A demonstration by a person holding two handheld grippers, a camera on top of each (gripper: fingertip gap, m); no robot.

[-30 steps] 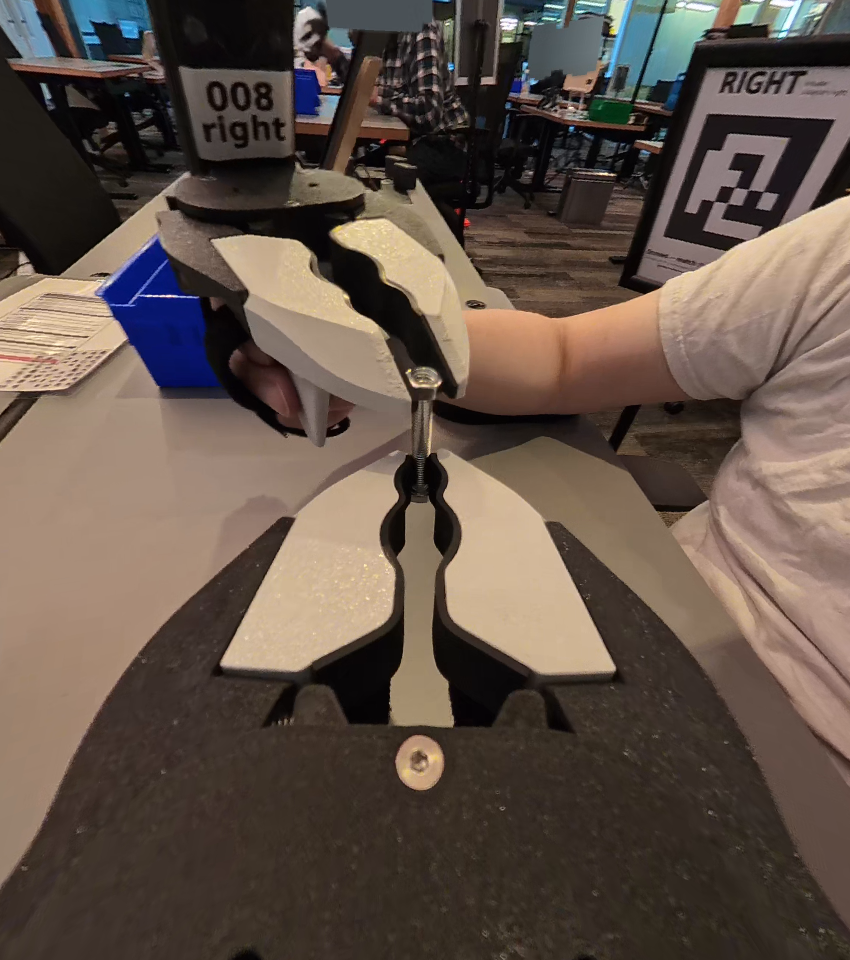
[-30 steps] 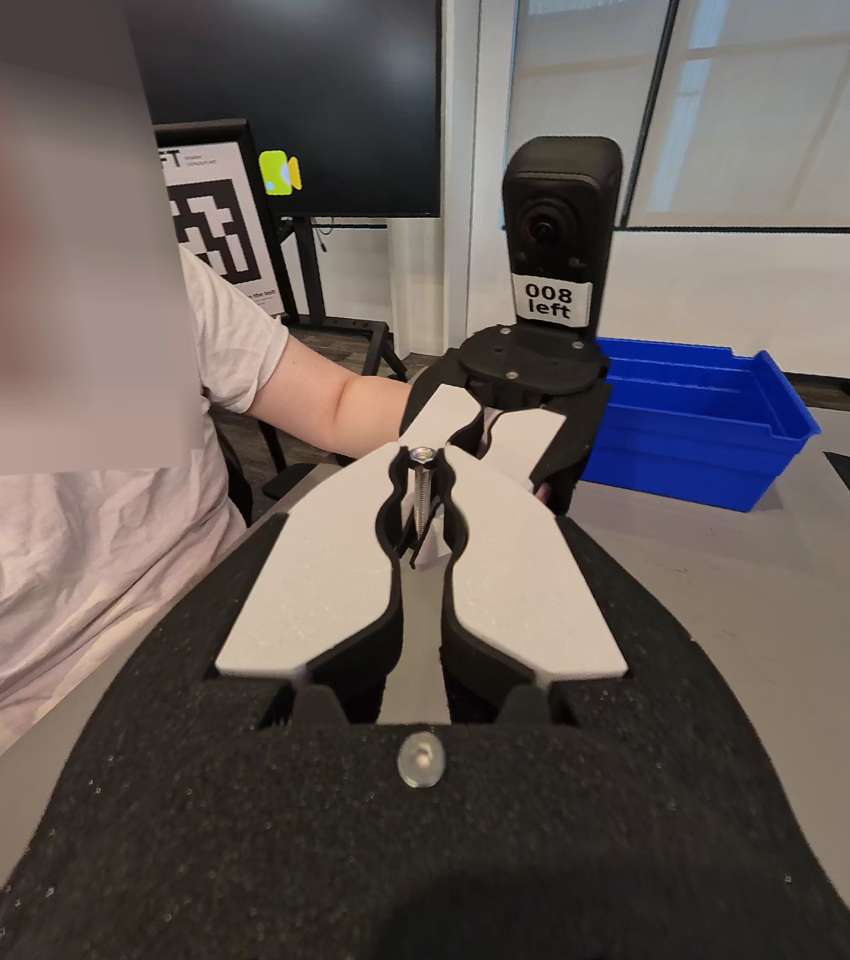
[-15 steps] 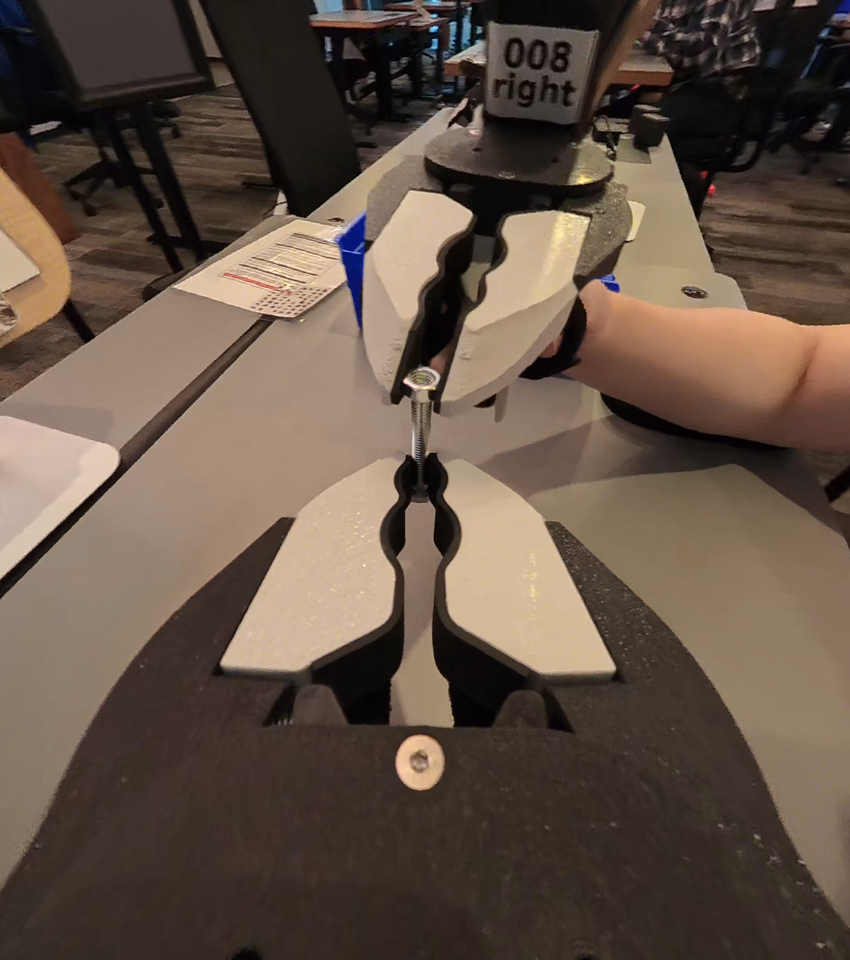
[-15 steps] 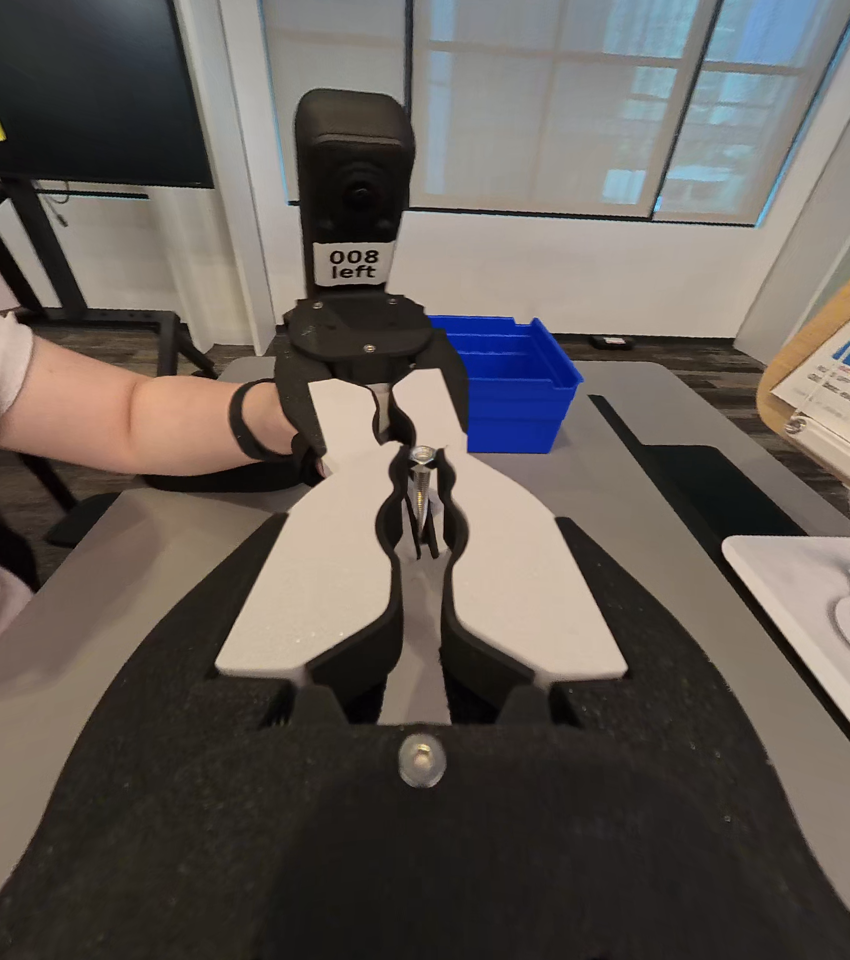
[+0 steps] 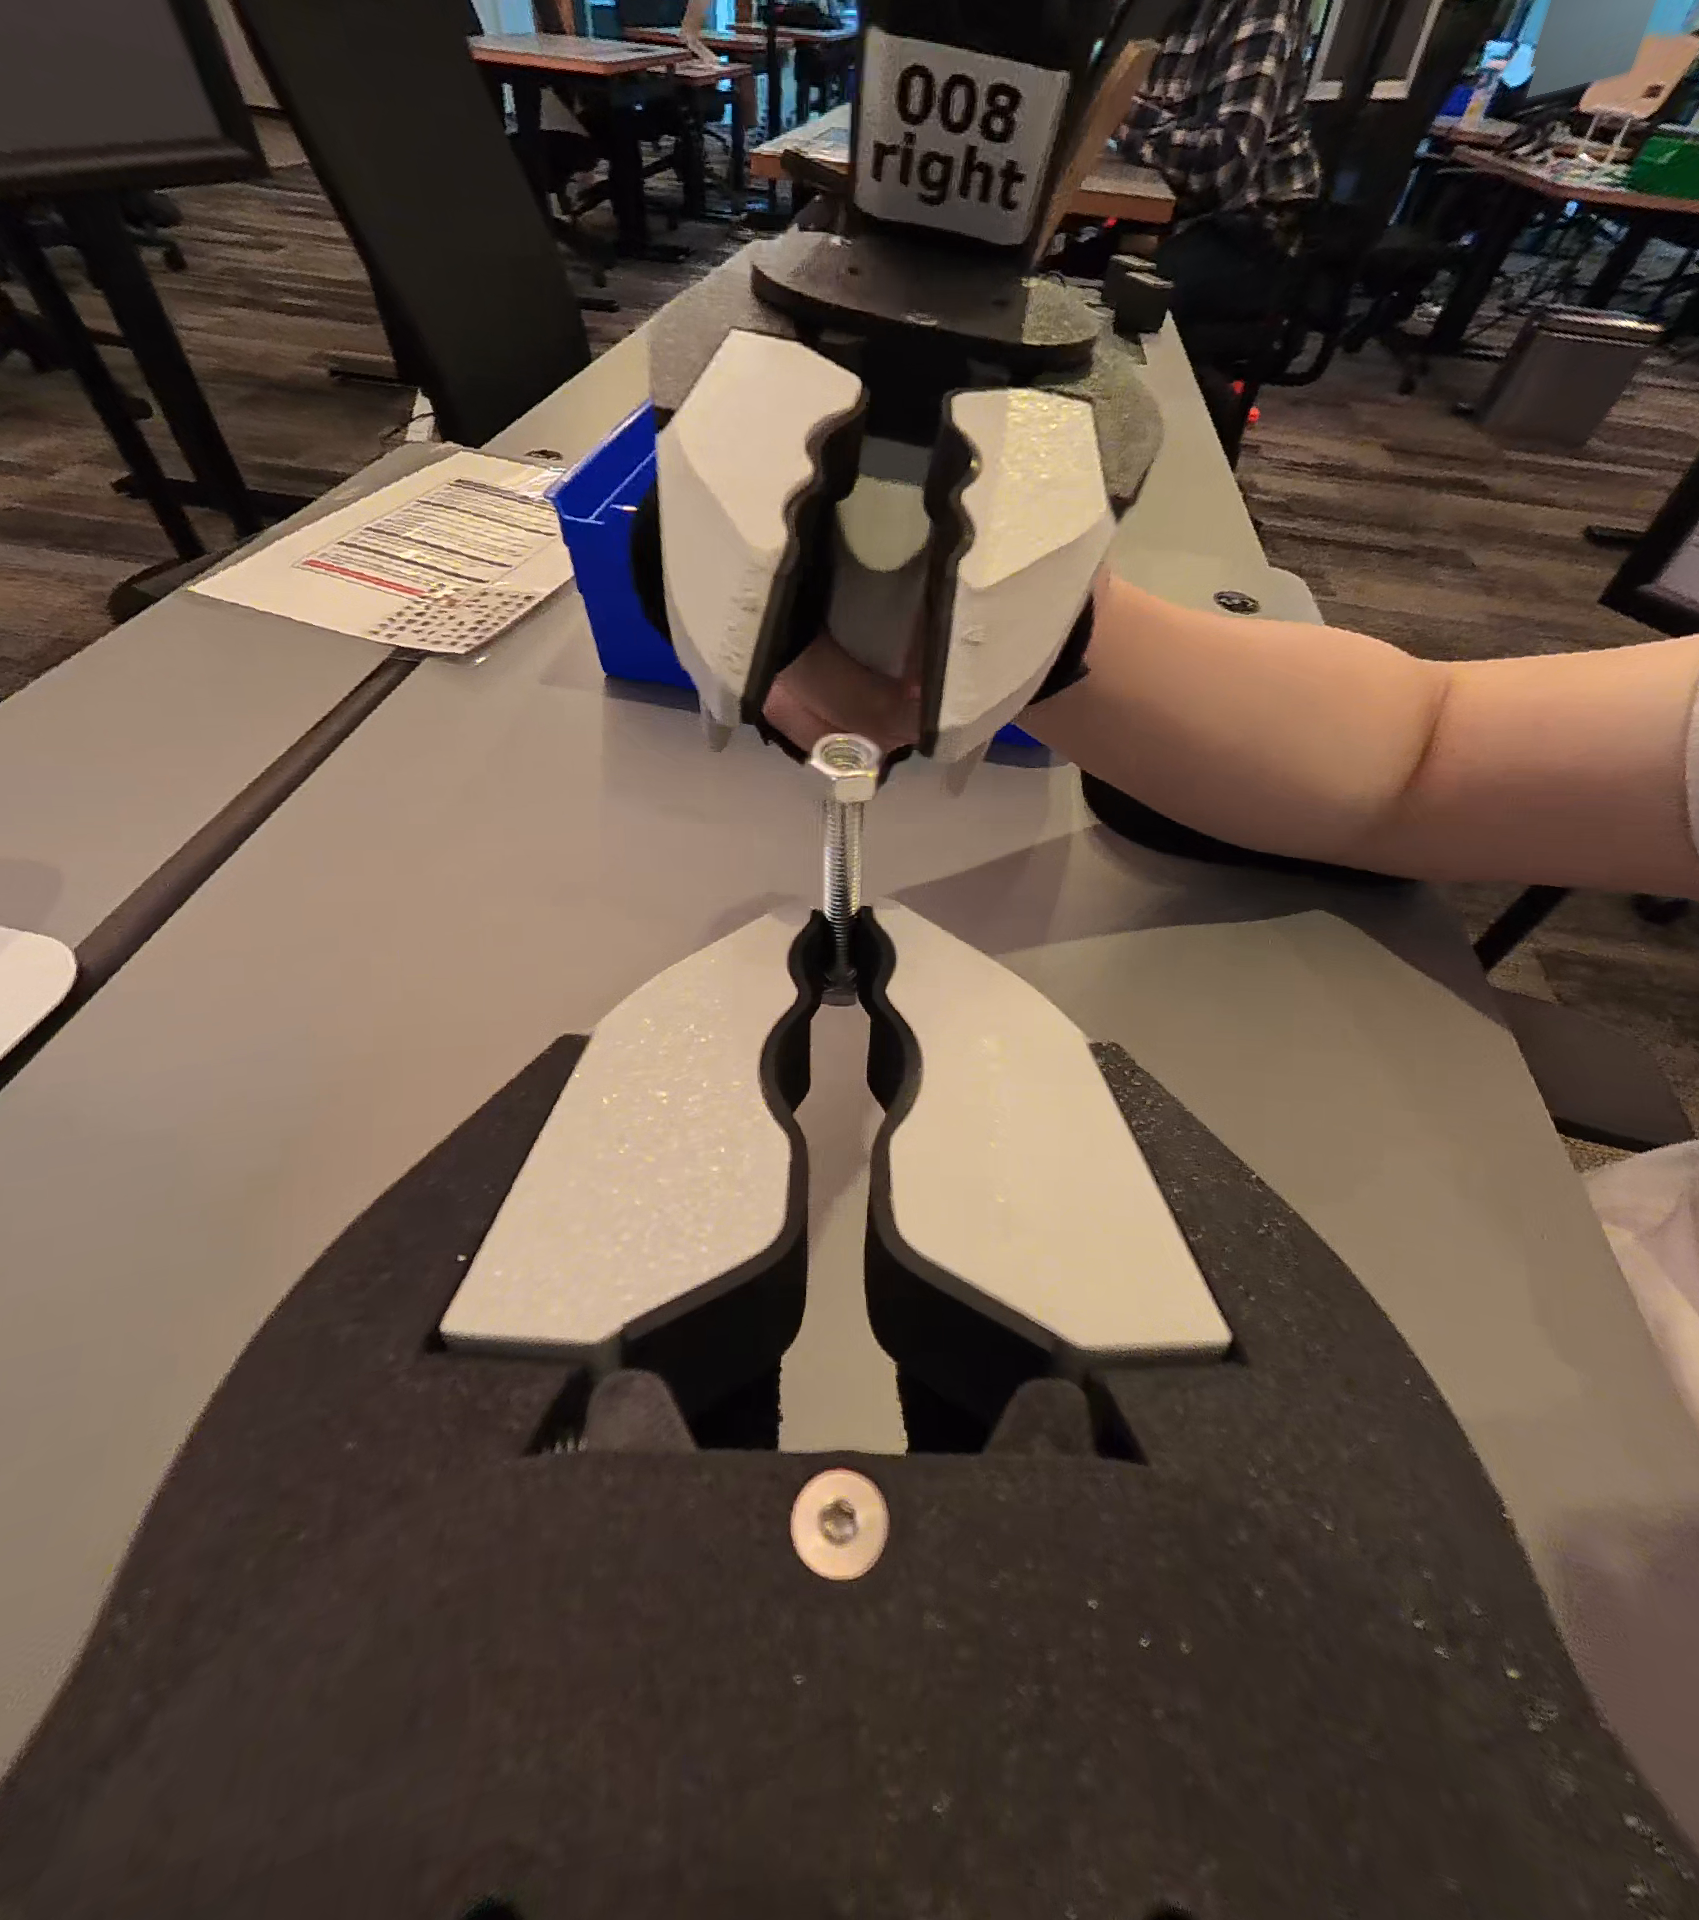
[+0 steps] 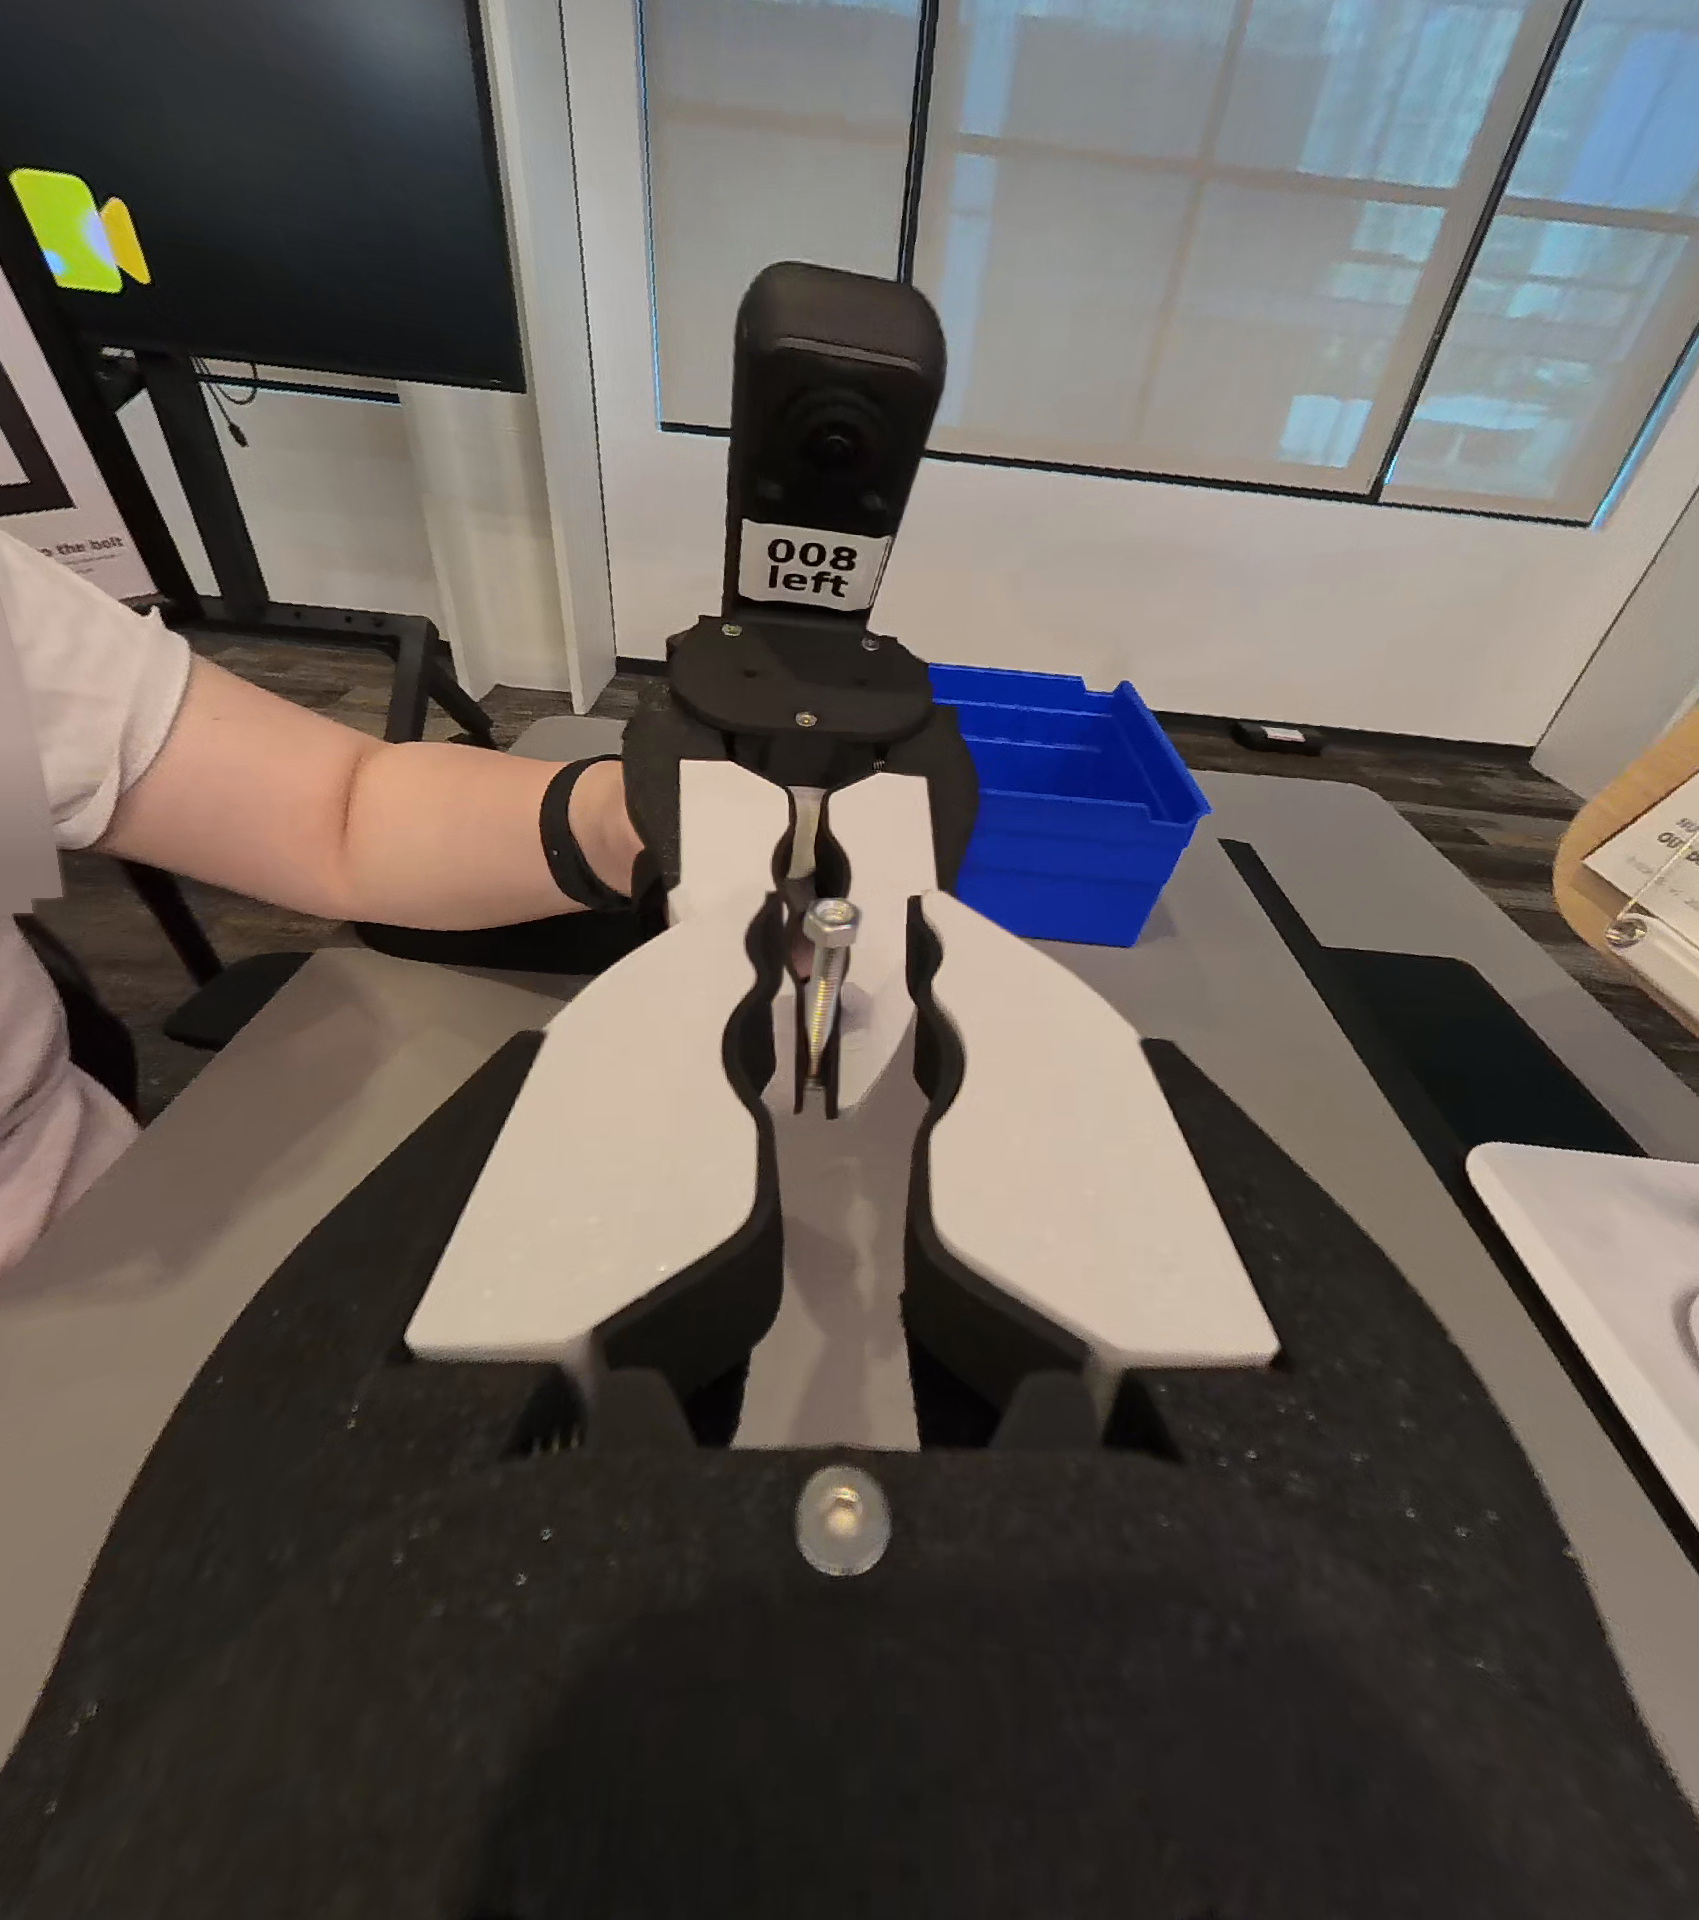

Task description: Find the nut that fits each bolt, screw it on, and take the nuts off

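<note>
Midway through, the left gripper [image 5: 837, 961] pinched the bolt [image 5: 843, 868] upright at 12 o'clock, nut [image 5: 847, 762] threaded near its tip; the right gripper's [image 6: 843, 961] jaws stood spread around it, unscrewing still ahead.

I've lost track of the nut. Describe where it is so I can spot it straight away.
Start at the grey table, where the two grippers face each other. The left gripper is shut on the lower end of an upright silver bolt. The nut is the small hexagonal piece on the bolt's top end, between the open right gripper's fingertips.
</note>
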